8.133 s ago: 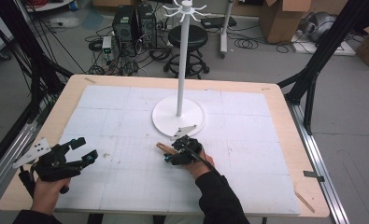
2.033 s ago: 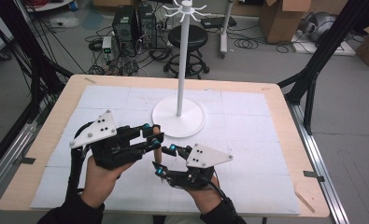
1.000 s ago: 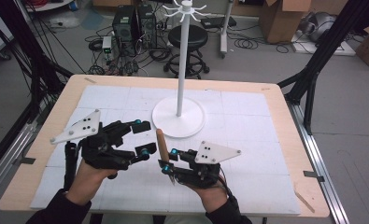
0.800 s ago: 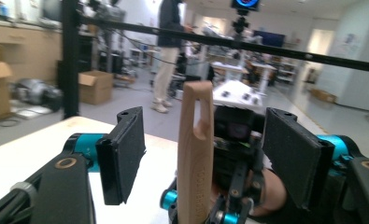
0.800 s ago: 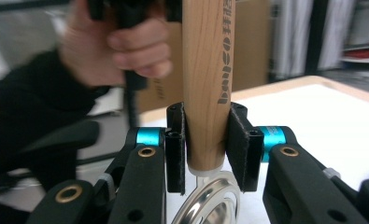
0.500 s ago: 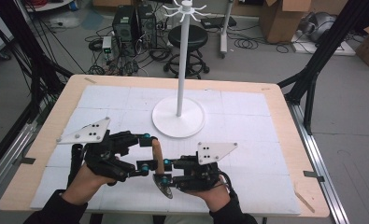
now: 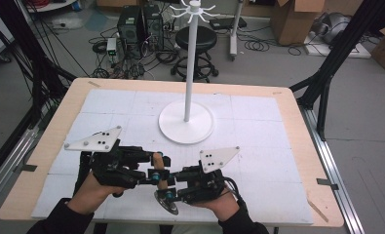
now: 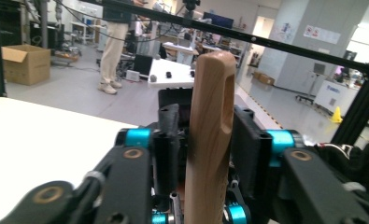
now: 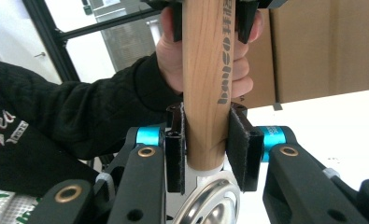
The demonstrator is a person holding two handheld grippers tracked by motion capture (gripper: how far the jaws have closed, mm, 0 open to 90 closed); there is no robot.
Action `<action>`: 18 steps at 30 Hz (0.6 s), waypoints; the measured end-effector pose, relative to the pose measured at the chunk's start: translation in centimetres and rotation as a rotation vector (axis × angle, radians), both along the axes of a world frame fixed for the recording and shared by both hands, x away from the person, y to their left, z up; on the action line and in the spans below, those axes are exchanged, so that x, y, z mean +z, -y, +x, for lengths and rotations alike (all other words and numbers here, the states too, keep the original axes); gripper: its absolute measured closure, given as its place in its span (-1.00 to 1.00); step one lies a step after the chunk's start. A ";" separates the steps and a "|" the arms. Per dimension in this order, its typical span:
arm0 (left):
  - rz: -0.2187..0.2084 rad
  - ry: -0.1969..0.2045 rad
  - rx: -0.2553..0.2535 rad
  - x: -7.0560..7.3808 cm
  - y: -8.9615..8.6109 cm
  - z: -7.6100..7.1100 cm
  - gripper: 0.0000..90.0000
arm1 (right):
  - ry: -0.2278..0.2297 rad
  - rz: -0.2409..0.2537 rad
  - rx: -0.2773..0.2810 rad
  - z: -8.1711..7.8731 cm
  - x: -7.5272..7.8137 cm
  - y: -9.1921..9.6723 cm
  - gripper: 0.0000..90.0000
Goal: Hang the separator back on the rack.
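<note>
A utensil with a wooden handle (image 7: 157, 162) and a round metal head (image 7: 166, 201) stands upright above the table's front edge. My right gripper (image 7: 169, 189) is shut on the handle's lower end (image 9: 205, 116), just above the metal head (image 9: 210, 205). My left gripper (image 7: 157, 170) comes in from the left. Its jaws have just been closing and now press on the handle (image 8: 210, 130) higher up, with pads (image 8: 172, 135) tight against both sides. The handle's slotted top sticks out above them.
A white stand (image 7: 186, 123) with a tall pole (image 7: 192, 58) and hooks on top rises at the middle of the white mat (image 7: 258, 146). The person's left hand (image 9: 173, 51) and dark sleeve sit close behind the handle. Stools, boxes and cables lie beyond the table.
My left gripper has drawn in from the left and shut its wide-open jaws on the handle. The right gripper kept its grip, with the utensil shifting slightly toward the front edge.
</note>
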State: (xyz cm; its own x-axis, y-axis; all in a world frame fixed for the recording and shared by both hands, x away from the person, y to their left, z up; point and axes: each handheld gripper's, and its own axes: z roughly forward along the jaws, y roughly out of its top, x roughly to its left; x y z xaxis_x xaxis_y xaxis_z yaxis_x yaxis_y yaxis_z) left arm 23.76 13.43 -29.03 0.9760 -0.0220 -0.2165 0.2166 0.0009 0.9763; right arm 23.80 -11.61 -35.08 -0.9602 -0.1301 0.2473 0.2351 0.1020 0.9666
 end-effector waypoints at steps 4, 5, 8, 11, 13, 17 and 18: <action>-0.007 0.002 -0.004 0.0 0.0 0.0 0.58 | -0.008 0.008 0.008 0.1 0.0 0.0 0.56; -0.004 0.002 0.000 0.1 0.0 0.0 0.58 | -0.013 0.010 0.011 0.1 0.0 0.0 0.56; 0.018 -0.004 0.046 0.2 0.0 -0.1 0.59 | -0.025 0.009 -0.003 0.1 0.0 0.0 0.53; 0.075 0.015 0.127 0.4 0.2 -0.2 0.60 | -0.030 0.012 -0.102 0.1 0.0 0.1 -0.04; 0.094 0.016 0.167 0.5 0.4 -0.2 0.60 | -0.011 -0.001 -0.191 0.2 0.0 0.3 -0.13; 0.112 0.030 0.241 0.6 0.6 -0.4 0.60 | 0.040 -0.014 -0.268 -0.1 0.0 0.3 -0.13; 0.116 0.033 0.261 0.7 0.6 -0.4 0.60 | 0.061 -0.026 -0.288 -0.2 0.1 0.2 -0.11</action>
